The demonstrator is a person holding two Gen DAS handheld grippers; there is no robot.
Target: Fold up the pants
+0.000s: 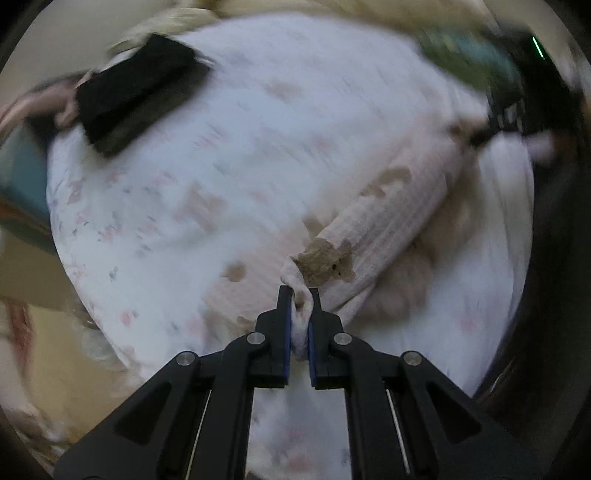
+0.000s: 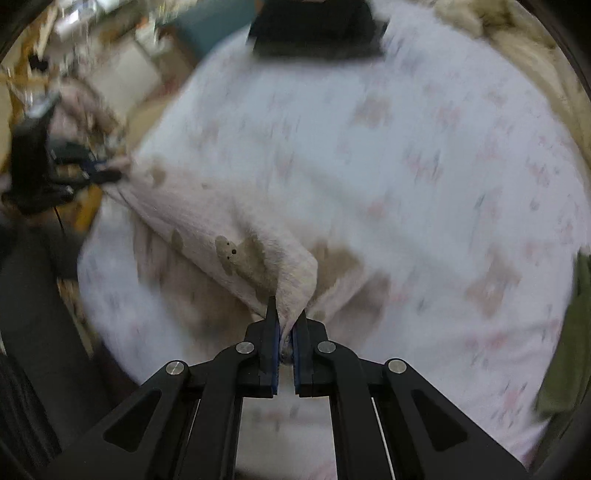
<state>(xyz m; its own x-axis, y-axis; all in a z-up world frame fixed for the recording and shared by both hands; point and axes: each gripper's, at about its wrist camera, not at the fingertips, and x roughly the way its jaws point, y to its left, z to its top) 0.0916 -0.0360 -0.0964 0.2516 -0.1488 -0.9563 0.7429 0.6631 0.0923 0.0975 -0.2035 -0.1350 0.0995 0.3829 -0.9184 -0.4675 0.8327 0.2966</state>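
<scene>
Both the left claw (image 1: 299, 295) and right claw (image 2: 287, 314) are clamped on the pants (image 1: 376, 229), stretched between them above the bedsheet (image 1: 184, 177).

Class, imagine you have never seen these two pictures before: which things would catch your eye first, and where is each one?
Most striking is the pale pink ribbed pants with brown bear patches, stretched over the middle of the white floral bed sheet. The left gripper and right gripper each pinch an end of it at the near edge. A folded black cloth lies at the sheet's far side.
</scene>
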